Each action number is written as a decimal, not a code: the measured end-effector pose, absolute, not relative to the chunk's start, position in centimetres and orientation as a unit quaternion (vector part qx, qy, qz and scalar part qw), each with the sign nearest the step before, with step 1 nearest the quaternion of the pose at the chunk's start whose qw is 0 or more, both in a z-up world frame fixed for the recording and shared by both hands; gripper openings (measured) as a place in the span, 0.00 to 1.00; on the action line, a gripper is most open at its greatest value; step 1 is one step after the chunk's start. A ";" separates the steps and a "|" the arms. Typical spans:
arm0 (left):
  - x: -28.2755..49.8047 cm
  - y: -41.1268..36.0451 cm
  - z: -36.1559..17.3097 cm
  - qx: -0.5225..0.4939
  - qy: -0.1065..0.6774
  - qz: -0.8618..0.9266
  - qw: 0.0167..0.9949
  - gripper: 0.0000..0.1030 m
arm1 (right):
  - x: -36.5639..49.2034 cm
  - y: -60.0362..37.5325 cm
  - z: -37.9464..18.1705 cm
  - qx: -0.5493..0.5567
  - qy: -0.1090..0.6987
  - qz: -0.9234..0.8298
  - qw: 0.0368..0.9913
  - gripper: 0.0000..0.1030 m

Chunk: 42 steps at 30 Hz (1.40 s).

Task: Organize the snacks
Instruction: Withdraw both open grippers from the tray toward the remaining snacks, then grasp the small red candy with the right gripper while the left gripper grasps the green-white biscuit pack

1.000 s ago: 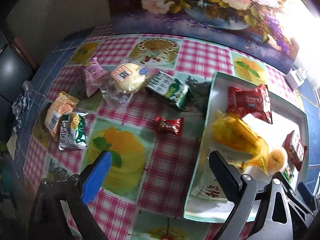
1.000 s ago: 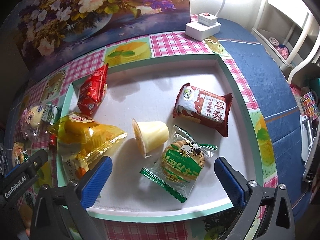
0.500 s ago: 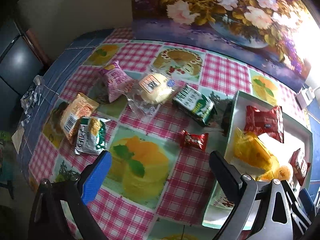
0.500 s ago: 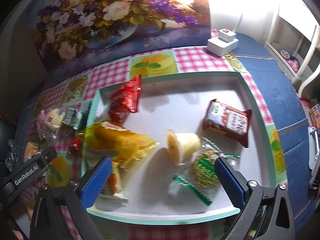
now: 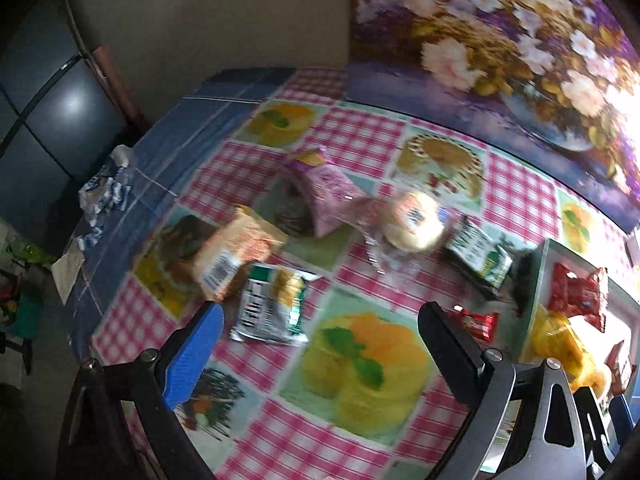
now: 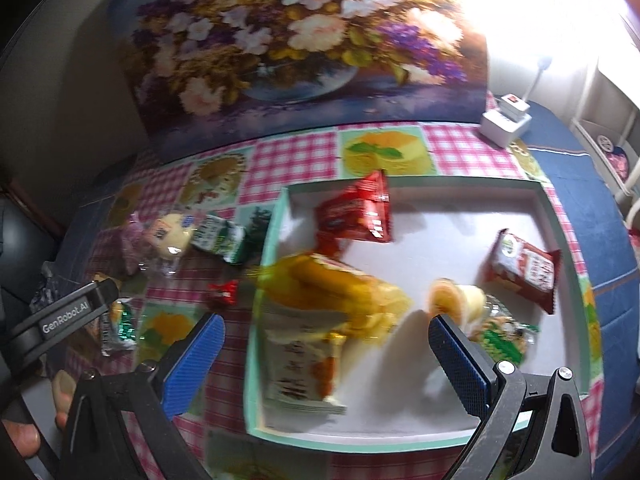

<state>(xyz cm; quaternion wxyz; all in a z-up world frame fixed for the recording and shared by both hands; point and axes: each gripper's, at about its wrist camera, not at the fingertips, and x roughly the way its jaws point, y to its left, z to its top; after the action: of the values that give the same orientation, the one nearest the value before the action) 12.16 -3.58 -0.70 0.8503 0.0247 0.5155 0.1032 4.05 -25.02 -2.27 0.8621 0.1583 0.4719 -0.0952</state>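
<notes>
A large flower painting (image 6: 304, 44) leans against a plain pale wall (image 5: 208, 20) at the back of the table, which wears a pink-checked tablecloth (image 5: 360, 140) with fruit and cake panels. Hard light floods in at the right. A white power adapter (image 6: 506, 120) sits near white shelving (image 6: 608, 92).

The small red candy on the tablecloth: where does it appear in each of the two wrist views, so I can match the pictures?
Left wrist view: the red candy lies right of centre, just past the right finger tip of the open left tool, left of the tray.
Right wrist view: the candy lies left of centre, just outside the tray's left wall.
Shared landmark: the green packet beyond the candy.
</notes>
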 end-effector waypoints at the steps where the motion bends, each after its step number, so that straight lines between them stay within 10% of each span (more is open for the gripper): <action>1: 12.2 -3.0 -0.6 0.023 0.515 0.108 0.850 0.95 | 4.2 -24.6 -2.2 0.157 0.470 -0.092 0.863 1.00; 28: 14.7 6.7 -6.0 -0.096 0.578 0.134 0.799 0.95 | 12.2 -15.7 -5.1 0.108 0.494 0.022 0.862 0.99; 42: 16.2 3.6 -8.5 -0.060 0.604 0.094 0.789 0.89 | 13.9 -14.8 -7.9 0.061 0.528 0.021 0.847 0.73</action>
<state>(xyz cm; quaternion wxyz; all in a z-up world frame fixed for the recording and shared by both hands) 16.19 3.63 -8.45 0.7889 -0.0599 0.6042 0.0945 13.89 -14.81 -7.93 0.8470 0.0608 0.5278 0.0207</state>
